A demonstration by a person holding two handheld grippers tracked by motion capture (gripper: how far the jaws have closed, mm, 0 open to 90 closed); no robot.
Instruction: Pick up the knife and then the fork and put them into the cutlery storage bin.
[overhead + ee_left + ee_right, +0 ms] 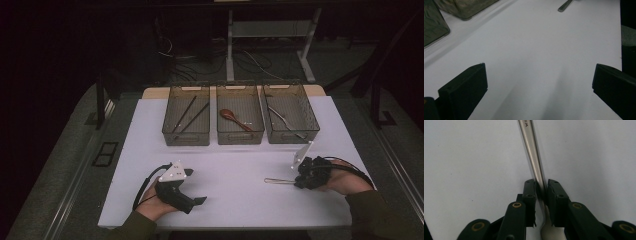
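Right gripper view: right gripper (541,187) pinches a metal utensil (531,152), probably a fork, by the neck; it lies on the near right of the white table (240,200). Sorting into the far trays (291,131) remains. Left gripper (539,82) spread, idle.

A small engraved mark sits near the far end of the metal utensil handle (531,150) in the right gripper view, but its few characters are too blurred to read; nothing else carries legible text
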